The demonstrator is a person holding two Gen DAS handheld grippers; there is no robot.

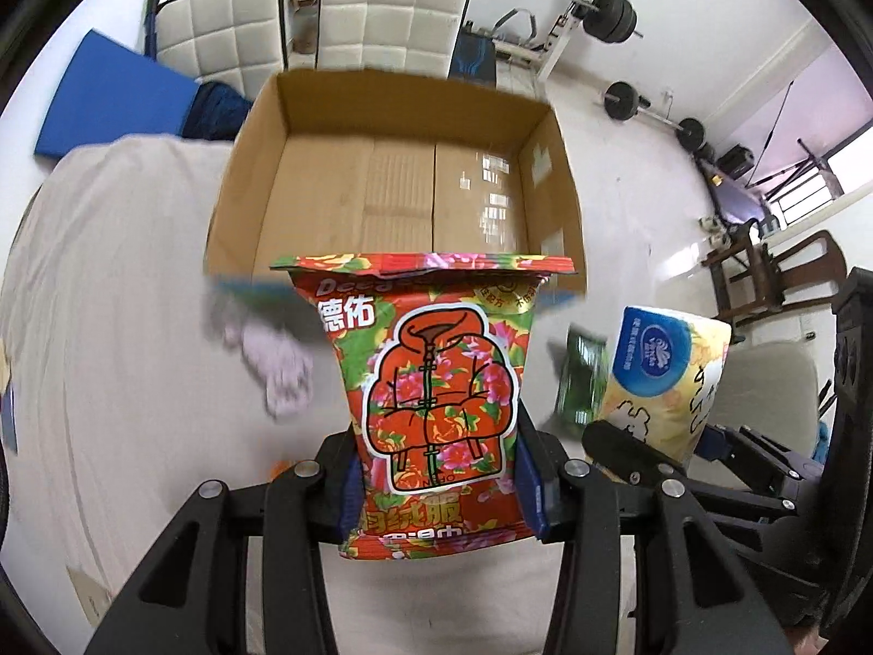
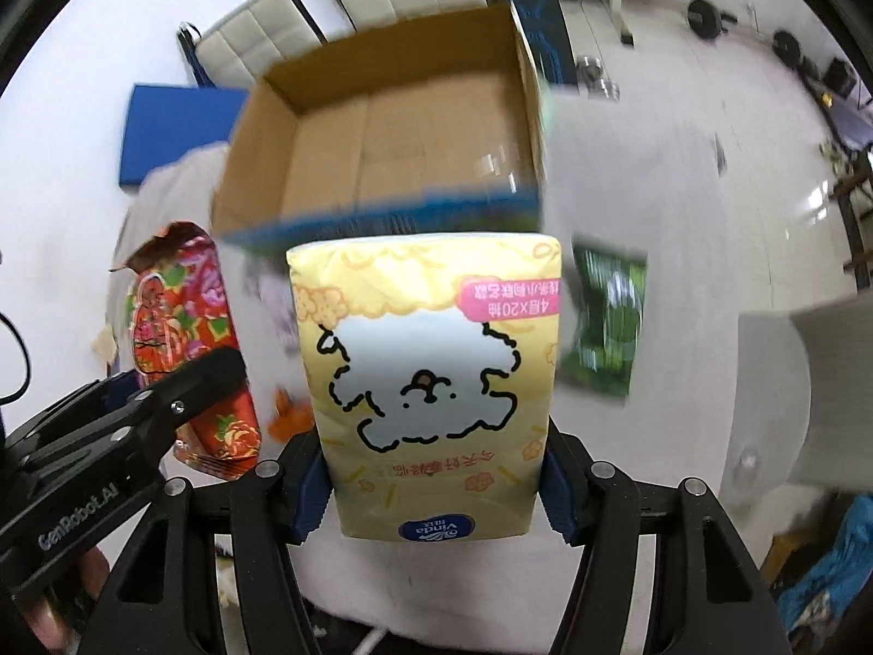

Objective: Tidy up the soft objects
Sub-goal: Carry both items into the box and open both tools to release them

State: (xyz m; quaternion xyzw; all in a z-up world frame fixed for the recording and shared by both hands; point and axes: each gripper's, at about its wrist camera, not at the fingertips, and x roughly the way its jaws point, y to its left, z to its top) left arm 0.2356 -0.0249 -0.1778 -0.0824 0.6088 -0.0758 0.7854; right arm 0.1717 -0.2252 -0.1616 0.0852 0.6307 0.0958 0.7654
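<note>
My left gripper [image 1: 436, 486] is shut on a red flowered wipes pack [image 1: 431, 382] and holds it up in front of an open cardboard box [image 1: 393, 109]. The box looks empty inside. My right gripper [image 2: 434, 491] is shut on a yellow tissue pack with a white dog drawing [image 2: 431, 360], also held in front of the box [image 2: 382, 71]. The tissue pack shows at the right of the left wrist view [image 1: 665, 376]. The red pack shows at the left of the right wrist view [image 2: 185, 349], with the left gripper [image 2: 180, 398] on it.
A green packet [image 2: 605, 322] and a pale purple cloth [image 1: 273, 360] lie on the white bedsheet [image 1: 109, 327] below the box. A small orange item [image 2: 289, 415] lies there too. White padded chairs [image 1: 382, 11], a blue mat [image 1: 114, 98] and barbells [image 1: 611, 16] stand behind.
</note>
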